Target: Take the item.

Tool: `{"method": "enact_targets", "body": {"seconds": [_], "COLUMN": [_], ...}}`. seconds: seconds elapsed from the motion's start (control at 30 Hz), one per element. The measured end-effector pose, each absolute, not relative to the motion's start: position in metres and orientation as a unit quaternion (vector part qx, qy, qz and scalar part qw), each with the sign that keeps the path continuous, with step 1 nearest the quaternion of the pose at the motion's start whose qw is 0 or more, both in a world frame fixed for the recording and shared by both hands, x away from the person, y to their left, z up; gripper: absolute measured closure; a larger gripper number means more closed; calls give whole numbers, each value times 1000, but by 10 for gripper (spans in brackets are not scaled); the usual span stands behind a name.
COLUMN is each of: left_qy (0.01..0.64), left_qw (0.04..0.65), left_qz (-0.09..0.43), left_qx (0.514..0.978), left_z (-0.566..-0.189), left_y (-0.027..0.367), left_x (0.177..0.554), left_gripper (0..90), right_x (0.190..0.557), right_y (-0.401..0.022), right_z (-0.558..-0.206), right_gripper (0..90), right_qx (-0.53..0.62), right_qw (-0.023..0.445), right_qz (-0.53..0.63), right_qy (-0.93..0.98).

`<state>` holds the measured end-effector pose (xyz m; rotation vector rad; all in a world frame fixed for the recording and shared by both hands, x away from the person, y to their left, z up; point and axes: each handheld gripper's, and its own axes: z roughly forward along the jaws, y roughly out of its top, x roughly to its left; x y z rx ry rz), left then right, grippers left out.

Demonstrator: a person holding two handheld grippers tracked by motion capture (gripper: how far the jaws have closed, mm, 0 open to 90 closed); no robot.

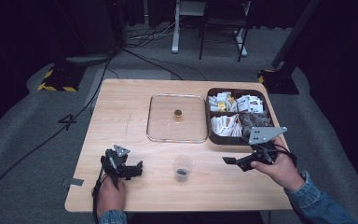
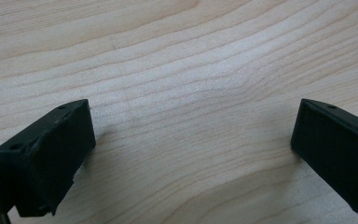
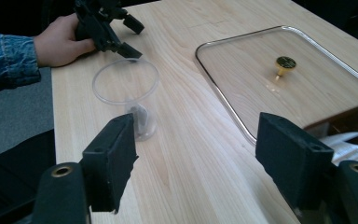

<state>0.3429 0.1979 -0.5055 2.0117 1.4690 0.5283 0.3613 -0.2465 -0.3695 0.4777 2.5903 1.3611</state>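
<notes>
Clear plastic is what worries me most: the cup (image 1: 182, 168) stands upright near the front edge of the wooden table (image 1: 121, 116), between my two hands, with a small dark lump at its bottom, and it looks light enough to skate or tip at the first clumsy touch. My right gripper (image 1: 242, 162) hangs above the table just in front of the brown divided box (image 1: 239, 115), its jaws spread wide and empty and aimed leftward at the cup; if I close in off-centre, I judge one jaw would nudge the rim and knock it over, spilling whatever sits inside (I cannot tell what it is). My left gripper (image 1: 131, 170) rests low on the tabletop at the front left, jaws also wide apart with nothing between them but bare wood, so dragging it forward could scrape the surface. Behind the cup lies the glass lid (image 1: 177, 118) with its small brass knob (image 1: 178, 113), flat on the table and touching the box; a careless sweep of the right arm could catch its raised edge or ruffle the sachets (image 1: 235, 112) packed in the compartments.
</notes>
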Motion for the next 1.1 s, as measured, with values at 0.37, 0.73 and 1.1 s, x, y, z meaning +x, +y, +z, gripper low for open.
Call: {"method": "enact_targets", "body": {"seconds": [0.37,0.73,1.1], "left_qy": [552,552,552], "left_qw": [294,294,293], "left_qz": [199,198,198], "left_qx": [755,755,755], "left_z": [-506,-506,-506], "left_y": [198,198,198], "left_x": [343,343,343], "left_gripper": [0,0,0], "right_x": [359,365,369], "right_y": [-280,-299,-304], "right_z": [-382,-417,-448], "right_gripper": [248,247,249], "right_qx": [197,234,256], "right_qw": [102,115,100], "right_qz": [447,432,421], "right_qy": [866,863,864]}}
